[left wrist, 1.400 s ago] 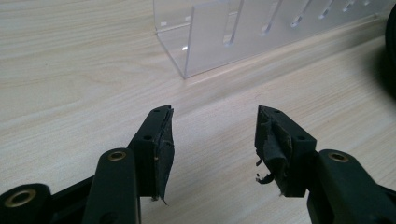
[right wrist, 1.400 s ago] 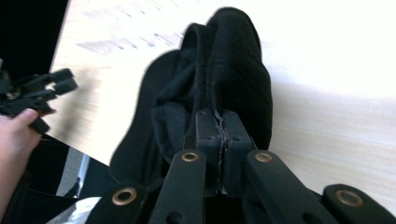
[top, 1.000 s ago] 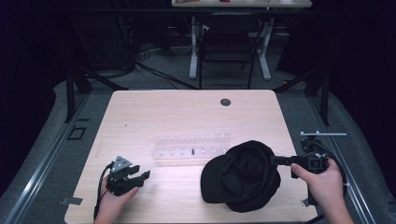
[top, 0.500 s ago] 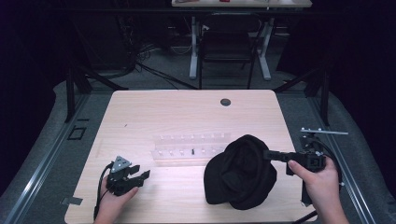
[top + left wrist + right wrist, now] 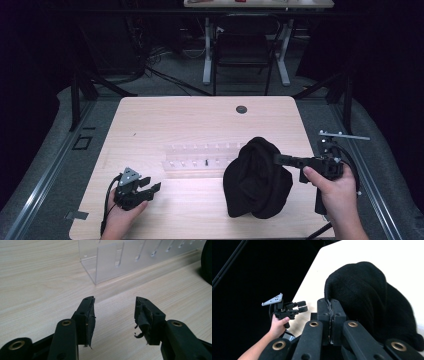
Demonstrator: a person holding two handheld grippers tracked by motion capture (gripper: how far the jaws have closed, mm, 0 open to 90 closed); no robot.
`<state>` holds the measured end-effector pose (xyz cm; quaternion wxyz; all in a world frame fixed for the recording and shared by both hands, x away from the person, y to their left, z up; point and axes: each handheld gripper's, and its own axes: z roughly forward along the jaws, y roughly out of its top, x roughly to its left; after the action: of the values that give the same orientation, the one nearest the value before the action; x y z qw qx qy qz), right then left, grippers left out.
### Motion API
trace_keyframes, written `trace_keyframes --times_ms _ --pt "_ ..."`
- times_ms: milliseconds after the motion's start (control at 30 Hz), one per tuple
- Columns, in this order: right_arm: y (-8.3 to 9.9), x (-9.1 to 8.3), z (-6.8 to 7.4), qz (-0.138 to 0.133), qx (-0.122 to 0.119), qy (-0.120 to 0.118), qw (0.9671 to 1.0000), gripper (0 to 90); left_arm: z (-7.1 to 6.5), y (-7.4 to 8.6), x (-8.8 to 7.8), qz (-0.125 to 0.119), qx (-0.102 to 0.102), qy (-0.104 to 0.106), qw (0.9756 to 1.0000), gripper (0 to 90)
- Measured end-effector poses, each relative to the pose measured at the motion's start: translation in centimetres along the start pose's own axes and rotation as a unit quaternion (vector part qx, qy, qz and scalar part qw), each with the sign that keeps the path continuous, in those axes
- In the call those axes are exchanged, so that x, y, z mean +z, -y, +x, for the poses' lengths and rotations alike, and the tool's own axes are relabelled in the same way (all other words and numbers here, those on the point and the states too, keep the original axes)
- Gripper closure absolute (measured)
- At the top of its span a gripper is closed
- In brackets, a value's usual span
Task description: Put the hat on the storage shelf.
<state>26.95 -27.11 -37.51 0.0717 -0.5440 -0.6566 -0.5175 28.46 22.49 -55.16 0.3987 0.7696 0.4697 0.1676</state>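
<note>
Right gripper (image 5: 278, 159) clamped tight on edge of black beanie (image 5: 255, 179), so hat hangs bunched over table's (image 5: 165, 120) right half. Left gripper (image 5: 113, 312) parked near clear rack (image 5: 130, 257), jaws apart, just been closing a bit, nothing between.

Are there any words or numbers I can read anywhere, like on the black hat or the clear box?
None: no words, numbers or labels can be read.
Hat: plain black fabric, no lettering seen.
Clear box: only slots, no print.
Tools, left and right: plain black, no marks to read.
Table: bare wood grain, no writing.
</note>
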Motion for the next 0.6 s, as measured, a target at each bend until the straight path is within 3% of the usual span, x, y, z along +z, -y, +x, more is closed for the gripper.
trace_keyframes --times_ms 400,467,600 --pt "-1.4 -0.9 1.6 -0.025 -0.011 -0.003 0.9996 88.9 -0.5 -0.1 0.1 -0.004 0.005 0.014 0.9999 50.6" --pt "-1.7 -1.0 1.9 -0.029 -0.013 -0.001 0.9995 88.9 -0.6 -0.2 0.0 -0.006 0.017 0.02 0.9996 54.6" --pt "-2.2 -1.2 2.2 -0.043 -0.014 -0.007 0.999 88.9 -1.2 -0.4 -0.1 -0.015 0.023 0.022 0.9994 54.8"
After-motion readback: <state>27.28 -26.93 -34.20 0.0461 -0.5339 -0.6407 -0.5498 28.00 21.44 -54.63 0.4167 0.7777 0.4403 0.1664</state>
